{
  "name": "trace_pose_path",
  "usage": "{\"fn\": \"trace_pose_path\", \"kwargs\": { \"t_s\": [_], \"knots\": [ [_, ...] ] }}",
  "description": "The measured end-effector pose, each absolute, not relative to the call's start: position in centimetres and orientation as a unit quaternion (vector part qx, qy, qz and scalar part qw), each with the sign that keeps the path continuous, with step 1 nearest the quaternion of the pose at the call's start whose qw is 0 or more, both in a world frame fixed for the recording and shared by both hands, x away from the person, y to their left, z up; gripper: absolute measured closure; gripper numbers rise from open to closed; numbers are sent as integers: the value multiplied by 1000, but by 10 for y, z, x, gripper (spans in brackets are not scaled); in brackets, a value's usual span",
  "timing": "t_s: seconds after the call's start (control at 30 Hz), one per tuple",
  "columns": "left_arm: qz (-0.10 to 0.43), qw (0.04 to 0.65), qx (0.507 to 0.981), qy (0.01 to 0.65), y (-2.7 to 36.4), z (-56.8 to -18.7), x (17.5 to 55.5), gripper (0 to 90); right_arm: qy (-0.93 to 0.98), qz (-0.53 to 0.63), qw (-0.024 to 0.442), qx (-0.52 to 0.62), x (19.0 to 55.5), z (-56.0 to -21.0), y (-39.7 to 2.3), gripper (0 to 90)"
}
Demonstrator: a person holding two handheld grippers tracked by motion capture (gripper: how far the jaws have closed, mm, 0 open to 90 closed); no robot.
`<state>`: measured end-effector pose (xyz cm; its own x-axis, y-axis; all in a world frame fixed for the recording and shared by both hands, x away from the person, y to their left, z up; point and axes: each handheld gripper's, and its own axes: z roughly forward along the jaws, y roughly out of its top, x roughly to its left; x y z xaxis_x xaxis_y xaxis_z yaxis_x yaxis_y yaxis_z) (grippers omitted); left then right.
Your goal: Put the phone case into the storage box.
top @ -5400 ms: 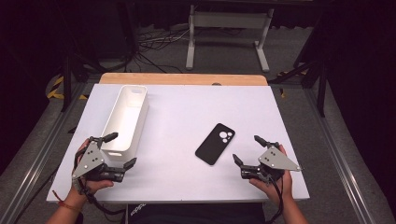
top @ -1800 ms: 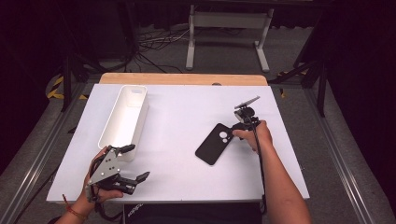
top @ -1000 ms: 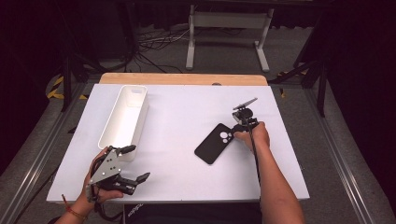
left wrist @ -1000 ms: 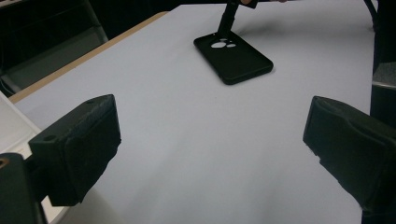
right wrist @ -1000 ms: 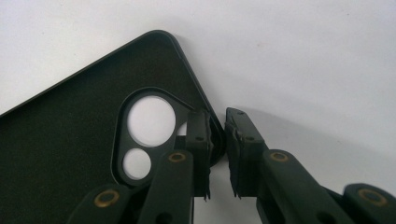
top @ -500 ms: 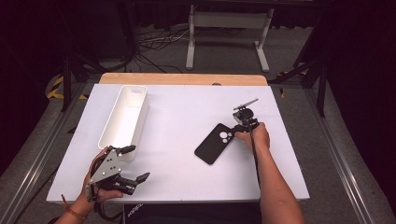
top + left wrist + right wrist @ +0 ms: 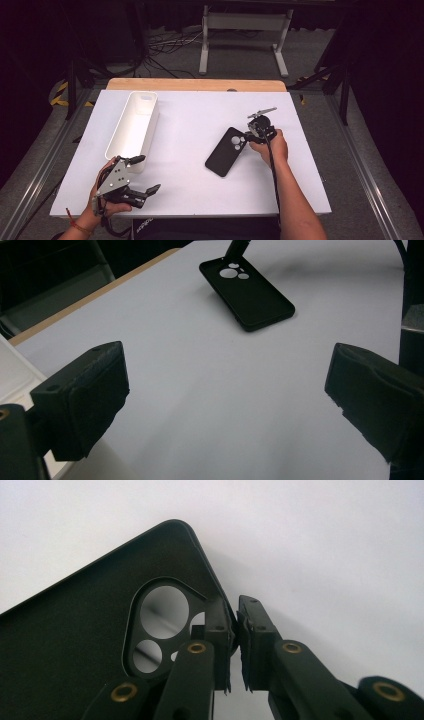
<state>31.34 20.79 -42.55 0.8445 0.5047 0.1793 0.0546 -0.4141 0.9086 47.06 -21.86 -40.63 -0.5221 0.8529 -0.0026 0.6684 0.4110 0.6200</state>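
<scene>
Pinching the camera-hole corner of the black phone case [image 7: 227, 151], the right gripper [image 7: 251, 134] has its jaws nearly together on the case's edge; in the right gripper view one jaw sits inside the cutout and the other outside, though the contact point itself is hidden behind the jaw tips. The case's far end lies on the white desk [image 7: 190, 125], stretching away from that gripper towards the person. The right hand [image 7: 269, 146] covers much of the gripper body. The left gripper [image 7: 145, 175] hovers well apart with jaws wide and nothing between them, just in front of the near end of the white tray [image 7: 131, 131], whose inside is hard to make out.
</scene>
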Motion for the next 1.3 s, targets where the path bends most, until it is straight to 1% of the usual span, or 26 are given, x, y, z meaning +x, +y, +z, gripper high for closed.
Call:
{"fn": "trace_pose_path", "kwargs": {
  "t_s": [0.13, 0.33, 0.67, 0.83, 1.13, 1.3],
  "knots": [
    [218, 512, 813, 170, 207, -426, 314, 45, 821, 311, 194, 437, 458, -397, -217, 846],
    [218, 511, 814, 170, 206, -426, 314, 45, 820, 336, 222, 406, 443, -385, -215, 848],
    [219, 509, 816, 162, 204, -425, 312, 44, 826, 353, 244, 366, 423, -377, -208, 848],
    [222, 509, 816, 160, 203, -424, 311, 45, 824, 365, 265, 343, 411, -367, -203, 848],
    [220, 508, 817, 161, 199, -424, 312, 45, 814, 378, 297, 326, 403, -357, -201, 848],
    [232, 504, 816, 161, 198, -421, 313, 55, 809, 383, 318, 313, 398, -352, -199, 848]
  ]
}}
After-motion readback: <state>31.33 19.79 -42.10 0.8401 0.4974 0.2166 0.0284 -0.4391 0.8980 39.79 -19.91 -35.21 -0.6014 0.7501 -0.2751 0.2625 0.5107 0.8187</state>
